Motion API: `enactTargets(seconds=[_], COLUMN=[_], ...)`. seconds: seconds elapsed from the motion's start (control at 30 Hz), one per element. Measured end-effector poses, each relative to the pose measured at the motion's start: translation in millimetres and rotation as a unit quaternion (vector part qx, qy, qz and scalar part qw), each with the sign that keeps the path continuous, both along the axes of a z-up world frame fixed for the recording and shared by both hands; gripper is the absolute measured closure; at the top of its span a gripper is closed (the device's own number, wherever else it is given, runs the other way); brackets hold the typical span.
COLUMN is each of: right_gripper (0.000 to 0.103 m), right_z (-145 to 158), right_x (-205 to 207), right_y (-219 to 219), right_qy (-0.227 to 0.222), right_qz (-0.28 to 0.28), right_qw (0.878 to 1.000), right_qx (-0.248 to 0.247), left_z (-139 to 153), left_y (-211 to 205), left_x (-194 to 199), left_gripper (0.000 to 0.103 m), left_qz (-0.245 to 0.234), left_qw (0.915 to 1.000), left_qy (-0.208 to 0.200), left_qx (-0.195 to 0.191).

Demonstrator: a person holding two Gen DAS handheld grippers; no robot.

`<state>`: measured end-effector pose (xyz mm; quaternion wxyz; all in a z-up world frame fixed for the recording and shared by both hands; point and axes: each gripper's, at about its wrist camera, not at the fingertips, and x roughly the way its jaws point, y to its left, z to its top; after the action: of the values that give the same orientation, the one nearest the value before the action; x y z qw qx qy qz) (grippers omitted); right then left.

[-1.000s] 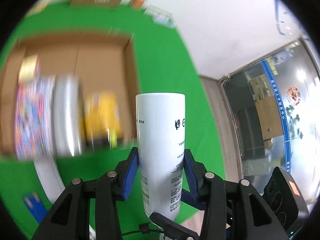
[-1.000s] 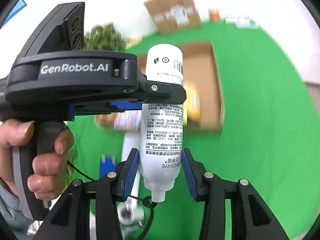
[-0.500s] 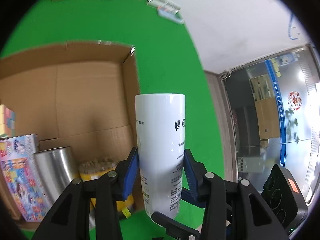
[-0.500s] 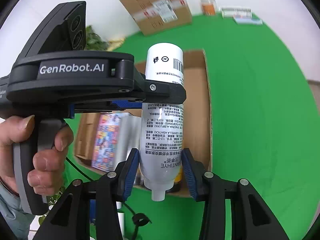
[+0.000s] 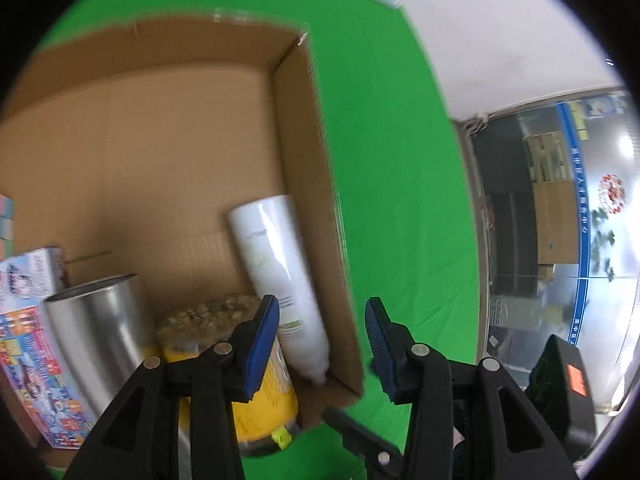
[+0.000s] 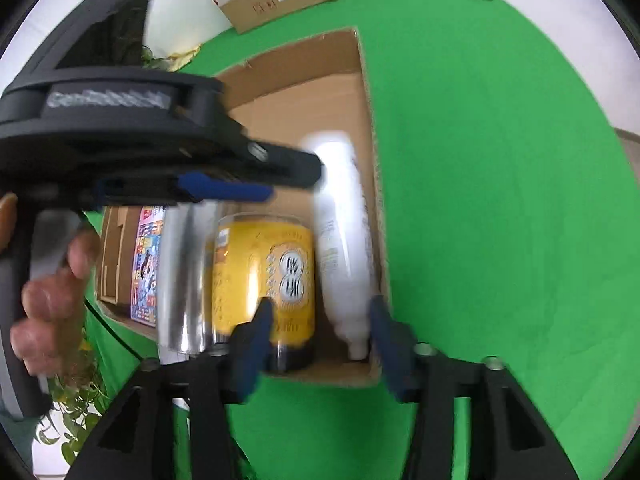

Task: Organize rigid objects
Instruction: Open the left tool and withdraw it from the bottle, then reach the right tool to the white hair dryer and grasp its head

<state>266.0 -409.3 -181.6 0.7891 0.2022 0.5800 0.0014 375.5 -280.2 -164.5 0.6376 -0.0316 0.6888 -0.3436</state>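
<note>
Bottle: white spray bottle (image 5: pixel 280 276) lies tilted in the cardboard box (image 5: pixel 168 128), against its right wall, nozzle toward the near corner; lower centre of both views.
Left gripper (image 5: pixel 320 330): your jaws stand apart with nothing between the pads; bottle sits behind the left pad, untouched.
Right gripper (image 6: pixel 320 334): your jaws are opening; bottle (image 6: pixel 344 248) lies beyond them, pads clear of it.
Neighbours: yellow jar (image 6: pixel 268 276) just beside the bottle, then steel can (image 5: pixel 100 332), then colourful box (image 5: pixel 28 344) at left.
Surface: green cloth (image 6: pixel 500 200) under the cardboard box.
</note>
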Motion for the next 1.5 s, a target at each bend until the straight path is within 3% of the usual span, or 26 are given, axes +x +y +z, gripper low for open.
enactTargets(seconds=[0.03,0.13,0.17,0.2,0.23,0.27,0.33,0.4,0.43,0.47,0.5,0.53,0.6,0.63,0.67,0.7,0.73,0.8,0.83,0.93,1.17,1.3,1.5], right_gripper=[0.028,0.022,0.017,0.014,0.01,0.007,0.007,0.009,0.03,0.065,0.076,0.079,0.074,0.049,0.001,0.004,0.0,0.001,0.001,0.001,0.001,0.001,0.012], right_z=[10,46,58,71,80,89,104,118,124,127,131,136,154,165,173,180,183,182,178,171,155,105,13], right_x=[-10,-50,-68,-85,-98,-114,-141,-160,-175,-183,-191,-196,-213,-223,-231,-238,-245,-248,-246,-249,-261,-257,-266], right_y=[3,13,15,20,24,29,41,44,49,55,61,67,78,85,90,94,99,107,113,129,178,218,277], right_qy=[-0.01,-0.055,-0.065,-0.079,-0.086,-0.091,-0.097,-0.1,-0.113,-0.124,-0.126,-0.134,-0.166,-0.182,-0.194,-0.206,-0.221,-0.215,-0.201,-0.179,-0.147,-0.084,0.042], right_qz=[0.001,0.008,0.008,0.006,0.003,0.0,-0.01,-0.017,-0.013,-0.003,0.009,0.018,0.019,0.016,0.011,0.004,-0.001,0.006,0.014,0.032,0.065,0.097,0.094], right_qw=[1.0,0.998,0.997,0.995,0.994,0.993,0.991,0.991,0.991,0.99,0.99,0.988,0.982,0.977,0.973,0.969,0.965,0.968,0.972,0.976,0.978,0.984,0.993], right_qx=[-0.011,-0.039,-0.046,-0.056,-0.062,-0.07,-0.089,-0.085,-0.072,-0.062,-0.065,-0.071,-0.088,-0.11,-0.125,-0.136,-0.14,-0.132,-0.124,-0.119,-0.132,-0.124,-0.056], left_z=[12,63,81,94,111,121,144,156,160,165,167,169,176,180,185,187,189,192,192,182,152,118,59], left_y=[4,25,34,42,55,65,88,105,116,129,138,147,164,169,181,184,193,214,221,245,285,303,343], left_x=[-3,-28,-41,-52,-70,-80,-113,-136,-146,-159,-169,-180,-197,-210,-221,-227,-233,-245,-249,-252,-269,-280,-304], left_gripper=[0.059,0.058,0.055,0.045,0.031,0.025,0.023,0.023,0.036,0.058,0.1,0.099,0.099,0.096,0.088,0.05,0.01,0.001,0.001,0.001,0.001,0.001,0.002], left_qz=[0.0,-0.006,-0.005,-0.001,0.01,0.021,0.042,0.058,0.071,0.083,0.084,0.094,0.124,0.136,0.156,0.168,0.183,0.219,0.224,0.232,0.218,0.196,0.183], left_qw=[0.9998,0.9948,0.9903,0.9862,0.9784,0.9712,0.9527,0.9435,0.9384,0.9342,0.9375,0.941,0.9322,0.9259,0.9184,0.9151,0.9111,0.8942,0.8931,0.903,0.9311,0.9509,0.9646], left_qy=[-0.016,-0.099,-0.137,-0.165,-0.207,-0.237,-0.3,-0.324,-0.335,-0.343,-0.333,-0.32,-0.334,-0.346,-0.355,-0.356,-0.358,-0.38,-0.379,-0.345,-0.282,-0.224,-0.15], left_qx=[-0.008,-0.023,-0.019,-0.013,-0.001,0.009,0.022,0.039,0.05,0.054,0.055,0.057,0.062,0.066,0.077,0.085,0.092,0.091,0.091,0.109,0.075,0.086,0.117])
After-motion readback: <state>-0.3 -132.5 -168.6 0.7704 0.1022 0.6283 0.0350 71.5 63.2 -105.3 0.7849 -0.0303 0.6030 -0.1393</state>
